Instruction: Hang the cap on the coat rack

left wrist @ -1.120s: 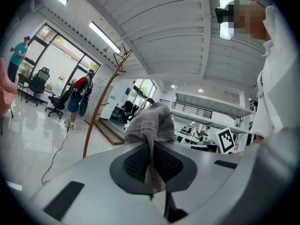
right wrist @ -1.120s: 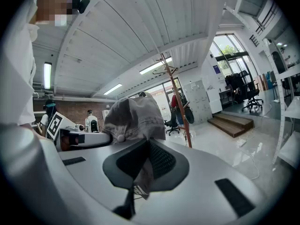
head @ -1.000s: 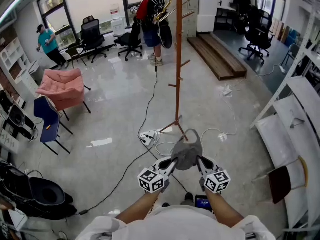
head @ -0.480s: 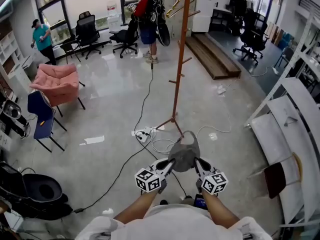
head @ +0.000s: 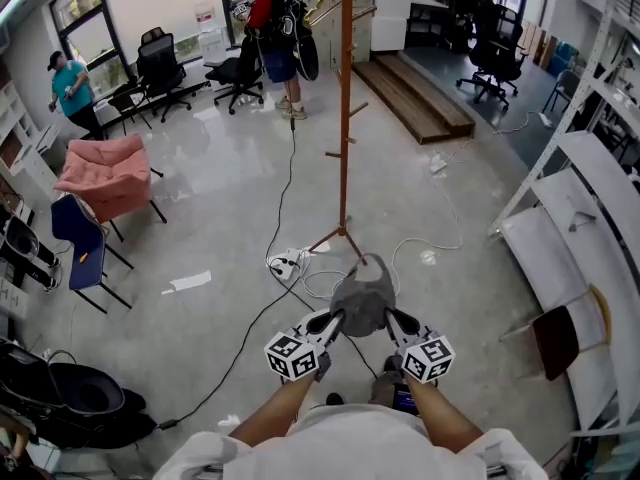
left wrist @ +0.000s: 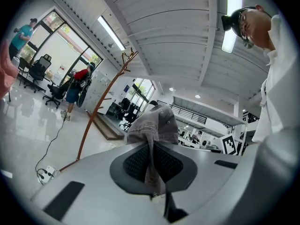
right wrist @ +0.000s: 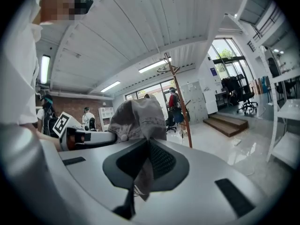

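Observation:
A grey cap hangs between my two grippers, held up in front of me. My left gripper is shut on the cap's left edge, and grey cloth is pinched between its pads. My right gripper is shut on the cap's right edge, where the cap bulges above its jaws. The brown wooden coat rack stands ahead on the floor, its pegs branching off the pole. Its base lies just beyond the cap. The rack shows left of the cap in the left gripper view, and the rack right of it in the right one.
White and black cables with a power strip lie around the rack's base. A pink armchair and a blue chair stand at left, white shelving at right. People stand at the back near office chairs.
The rack's base has come closer to the cap and grippers as I moved forward. Both grippers keep their hold on the cap.

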Available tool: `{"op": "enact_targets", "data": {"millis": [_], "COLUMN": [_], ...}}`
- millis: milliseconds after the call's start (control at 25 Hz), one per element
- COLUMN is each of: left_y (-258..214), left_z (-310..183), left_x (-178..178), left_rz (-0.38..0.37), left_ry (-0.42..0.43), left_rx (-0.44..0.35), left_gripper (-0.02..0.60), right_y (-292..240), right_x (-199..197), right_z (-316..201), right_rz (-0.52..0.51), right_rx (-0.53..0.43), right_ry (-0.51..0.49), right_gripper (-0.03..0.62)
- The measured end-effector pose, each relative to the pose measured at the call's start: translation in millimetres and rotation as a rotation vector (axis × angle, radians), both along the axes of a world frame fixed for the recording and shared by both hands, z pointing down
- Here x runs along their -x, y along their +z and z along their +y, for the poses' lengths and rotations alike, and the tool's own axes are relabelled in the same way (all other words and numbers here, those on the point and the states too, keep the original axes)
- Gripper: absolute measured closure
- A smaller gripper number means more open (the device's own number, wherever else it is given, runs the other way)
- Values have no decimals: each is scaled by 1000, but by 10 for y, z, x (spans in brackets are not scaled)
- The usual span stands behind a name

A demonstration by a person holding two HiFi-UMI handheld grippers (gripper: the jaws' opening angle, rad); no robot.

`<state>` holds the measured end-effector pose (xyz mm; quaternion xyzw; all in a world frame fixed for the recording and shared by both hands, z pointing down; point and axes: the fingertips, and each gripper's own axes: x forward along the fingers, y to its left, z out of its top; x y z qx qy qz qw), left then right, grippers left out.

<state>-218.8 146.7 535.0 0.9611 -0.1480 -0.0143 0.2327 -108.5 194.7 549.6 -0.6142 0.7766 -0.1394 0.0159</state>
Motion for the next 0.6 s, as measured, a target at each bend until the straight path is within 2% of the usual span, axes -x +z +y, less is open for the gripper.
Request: {"op": "enact_targets", "data": {"millis": [80, 280, 600], "left_y": [40, 82, 135], "left_z": [37, -92, -462], "left_x": [-51, -194, -808], "left_rz": [-13, -51, -95], "left_ry": [-5, -45, -111], "left_rx": [4, 3, 16], "left_gripper": [559, 560, 560], "right_y": [36, 129, 210], "right_x": [-37, -203, -842], "right_z": [7, -173, -578], "right_rz": [28, 0, -19], "right_rx": [1, 1, -4], "right_ry": [-17, -67, -152], "right_gripper": [566, 566, 566]}}
